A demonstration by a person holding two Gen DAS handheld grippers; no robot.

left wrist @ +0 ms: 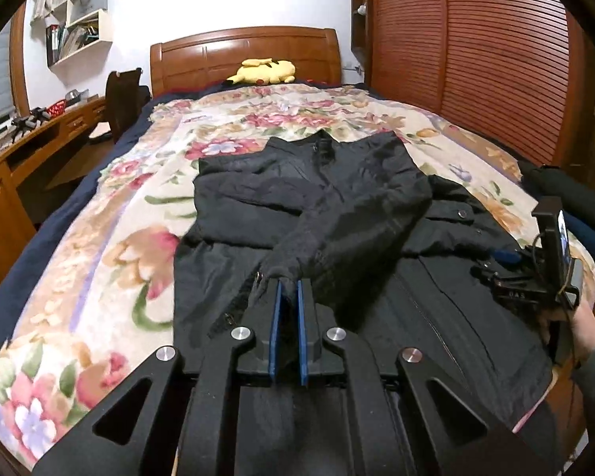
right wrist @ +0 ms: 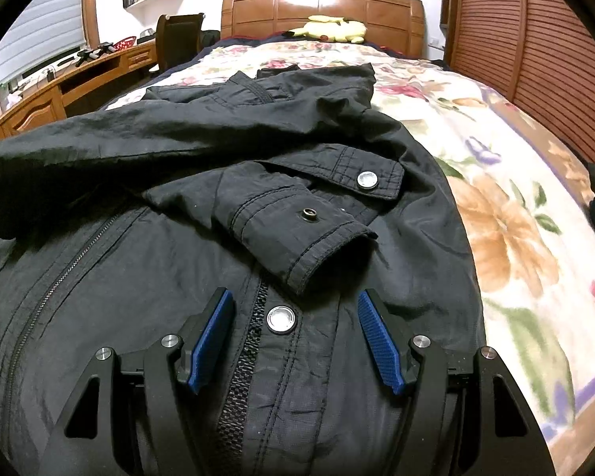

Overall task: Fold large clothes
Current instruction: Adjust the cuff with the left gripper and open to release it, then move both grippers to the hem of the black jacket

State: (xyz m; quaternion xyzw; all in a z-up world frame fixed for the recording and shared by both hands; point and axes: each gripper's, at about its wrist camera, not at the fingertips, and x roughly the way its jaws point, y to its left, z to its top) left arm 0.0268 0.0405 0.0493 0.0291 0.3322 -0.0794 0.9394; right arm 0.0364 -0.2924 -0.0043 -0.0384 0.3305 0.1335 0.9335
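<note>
Pinching the cuff end of a black sleeve [left wrist: 349, 218], the left hand-held gripper [left wrist: 288, 289] has its blue pads drawn together on the fabric, with the sleeve rising from the jacket's right shoulder side and running diagonally down to the fingertips. The right hand-held gripper [right wrist: 295, 317] stands released, its two blue pads well apart and nothing clamped between them; it hovers just over the jacket's front placket, where a metal snap button [right wrist: 280, 319] sits between the spread fingers. In the left wrist view this right hand-held gripper appears at the right edge, carried by a person's hand [left wrist: 583, 329] in a grey sleeve. The black jacket [left wrist: 297, 182] lies face up on the bed, collar toward the headboard, its zipper [right wrist: 51, 277] closed along the front. Its other sleeve [right wrist: 297, 218] is folded across the chest, the cuff with its snap stud resting just beyond the right hand-held gripper's fingers. Under the jacket spreads a floral blanket [left wrist: 99, 246] over a dark blue sheet. A yellow plush toy [left wrist: 263, 71] rests at the wooden headboard [left wrist: 246, 51]. Left of the bed runs a wooden bench [left wrist: 27, 146] with a dark chair [left wrist: 123, 95] beside it and wall shelves [left wrist: 79, 20] above; slatted wooden doors [left wrist: 476, 59] stand on the right.
</note>
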